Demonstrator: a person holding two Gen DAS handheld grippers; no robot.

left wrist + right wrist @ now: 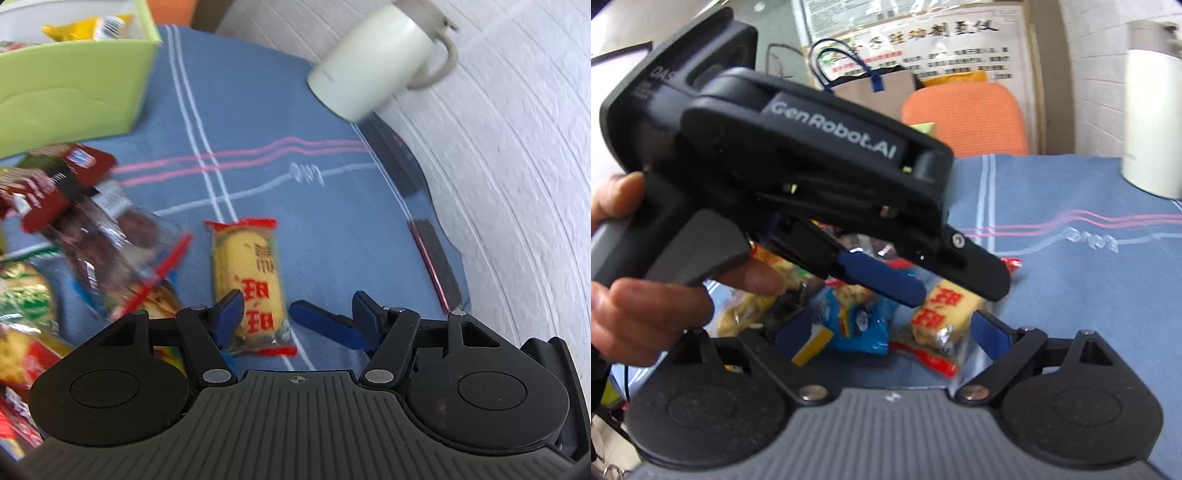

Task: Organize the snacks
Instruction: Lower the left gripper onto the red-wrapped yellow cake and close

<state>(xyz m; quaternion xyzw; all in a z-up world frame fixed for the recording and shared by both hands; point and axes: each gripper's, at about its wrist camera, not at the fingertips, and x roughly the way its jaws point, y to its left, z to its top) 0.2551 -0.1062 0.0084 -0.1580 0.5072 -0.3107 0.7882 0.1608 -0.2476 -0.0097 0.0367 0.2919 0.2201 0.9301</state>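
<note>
A yellow cracker packet with red print (249, 284) lies on the blue cloth. My left gripper (267, 314) is open, its blue fingers on either side of the packet's near end, just above it. In the right wrist view the left gripper (923, 291) hovers over the same packet (942, 314). My right gripper (886, 339) is open and empty, just behind the packet and a blue snack bag (857, 321). A green box (74, 85) at top left holds yellow snack packets (85, 29).
A heap of snack bags (74, 229) lies at the left. A white mug (373, 59) stands at the far right of the blue cloth (332, 221). A dark flat object (436, 266) lies by the table's right edge. An orange chair (964, 118) stands behind the table.
</note>
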